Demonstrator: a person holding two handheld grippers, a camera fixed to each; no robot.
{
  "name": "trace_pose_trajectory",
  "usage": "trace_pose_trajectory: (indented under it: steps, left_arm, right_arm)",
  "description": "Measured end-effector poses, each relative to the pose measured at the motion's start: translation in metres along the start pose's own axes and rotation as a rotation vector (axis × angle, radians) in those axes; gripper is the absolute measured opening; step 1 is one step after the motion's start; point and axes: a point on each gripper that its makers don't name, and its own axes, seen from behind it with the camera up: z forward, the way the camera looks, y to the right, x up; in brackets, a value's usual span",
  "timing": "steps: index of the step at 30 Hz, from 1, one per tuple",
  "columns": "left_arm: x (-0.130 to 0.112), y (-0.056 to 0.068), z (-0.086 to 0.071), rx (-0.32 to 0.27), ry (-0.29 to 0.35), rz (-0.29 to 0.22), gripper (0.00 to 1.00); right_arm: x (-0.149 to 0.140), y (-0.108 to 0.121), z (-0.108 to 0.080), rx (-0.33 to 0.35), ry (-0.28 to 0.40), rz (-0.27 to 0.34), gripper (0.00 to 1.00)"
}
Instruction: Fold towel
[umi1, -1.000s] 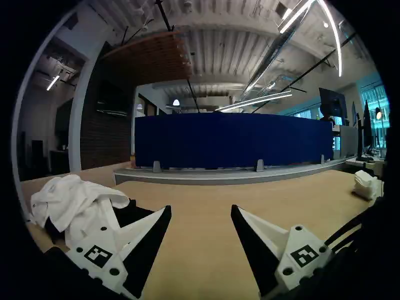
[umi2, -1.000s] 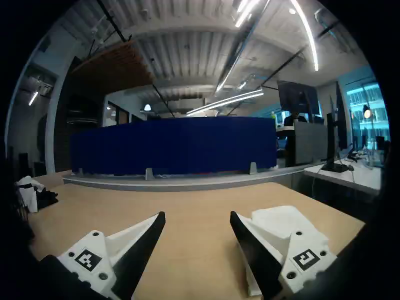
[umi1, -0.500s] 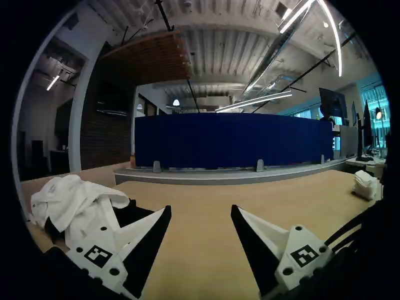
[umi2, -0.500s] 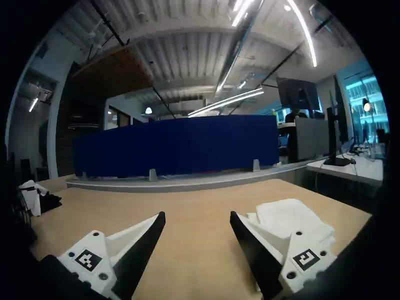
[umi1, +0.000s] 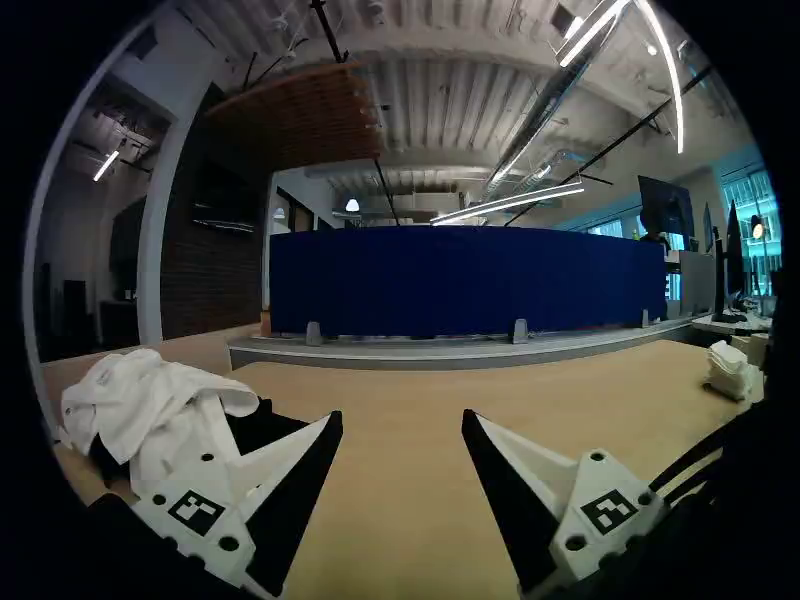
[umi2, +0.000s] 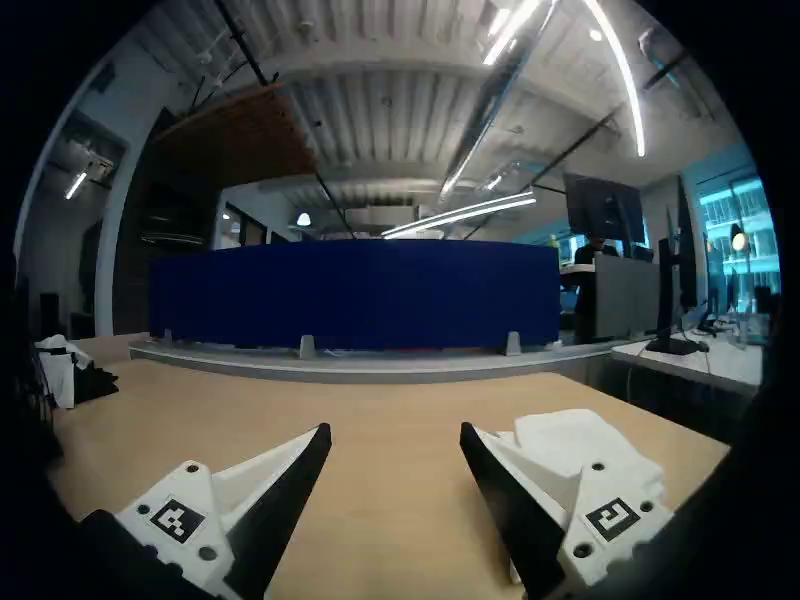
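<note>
While the left tongs stay just where they were, the right tongs have swung a little. The long blue wall at the back now sits a bit differently in the right gripper view than it did a moment ago. In the left gripper view nothing has moved at all.

Both pairs of tongs are spread wide, with nothing between their fingers. They hang low over the bare wooden tabletop.

The messy towel lies in a white heap on the tabletop. It is just beside the left finger of the left tongs and partly behind it. I cannot tell if that finger touches it. In the right gripper view the same heap looks small and sits far off at the left edge.

A folded pile of white cloth lies on the tabletop just behind the right finger of the right tongs. In the left gripper view it is far off at the right edge, so the heap and the pile are well apart.

The little swing has not moved any cloth, and nothing has been grabbed. It looks like the pile is done and put aside, and the messy towel comes next. Its folding has not started. I think the tongs must first go to the heap, find two corners, and pull the towel flat
</note>
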Motion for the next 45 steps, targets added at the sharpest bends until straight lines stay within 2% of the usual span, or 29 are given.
trace_pose_trajectory:
  steps: [45]
  left_arm:
    - [0.0001,0.0001,-0.0032,0.0,0.0,0.0,0.88]
  right_arm:
    - [-0.0025,-0.0015,-0.0031,0.01,0.0,-0.001,1.0]
